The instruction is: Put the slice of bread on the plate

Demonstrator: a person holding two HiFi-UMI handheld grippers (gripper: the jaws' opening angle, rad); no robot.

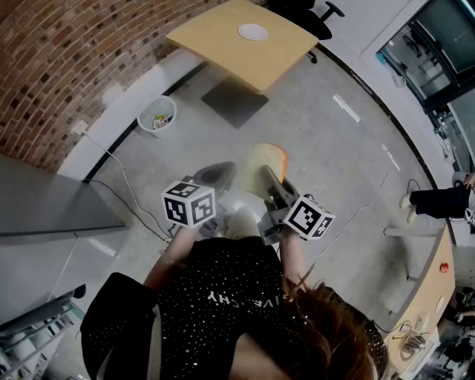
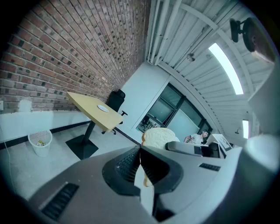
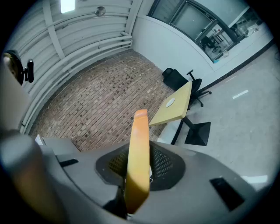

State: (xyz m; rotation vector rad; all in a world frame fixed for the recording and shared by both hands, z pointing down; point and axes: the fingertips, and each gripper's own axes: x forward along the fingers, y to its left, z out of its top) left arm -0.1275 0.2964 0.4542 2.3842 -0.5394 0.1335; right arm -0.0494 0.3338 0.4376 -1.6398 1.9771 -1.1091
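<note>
A slice of bread [image 1: 267, 159] with an orange-brown crust stands on edge in my right gripper [image 1: 270, 180], which is shut on it and held at waist height over the floor. In the right gripper view the slice [image 3: 138, 157] shows edge-on between the two jaws. My left gripper [image 1: 216, 175] hangs close to its left, jaws together with nothing in them. Its own view shows the bread [image 2: 160, 137] just beyond its tips [image 2: 140, 153]. The white plate [image 1: 253, 32] lies on a light wooden table [image 1: 215, 41] far ahead, and shows small in both gripper views [image 2: 103, 108] [image 3: 169, 103].
A white wastebasket [image 1: 156, 113] stands by the brick wall [image 1: 67, 67] to the left. A black office chair [image 1: 315, 16] sits behind the table, whose dark base plate [image 1: 234, 102] rests on the grey floor. Cables run along the floor at left. Someone's foot [image 1: 438, 200] shows at right.
</note>
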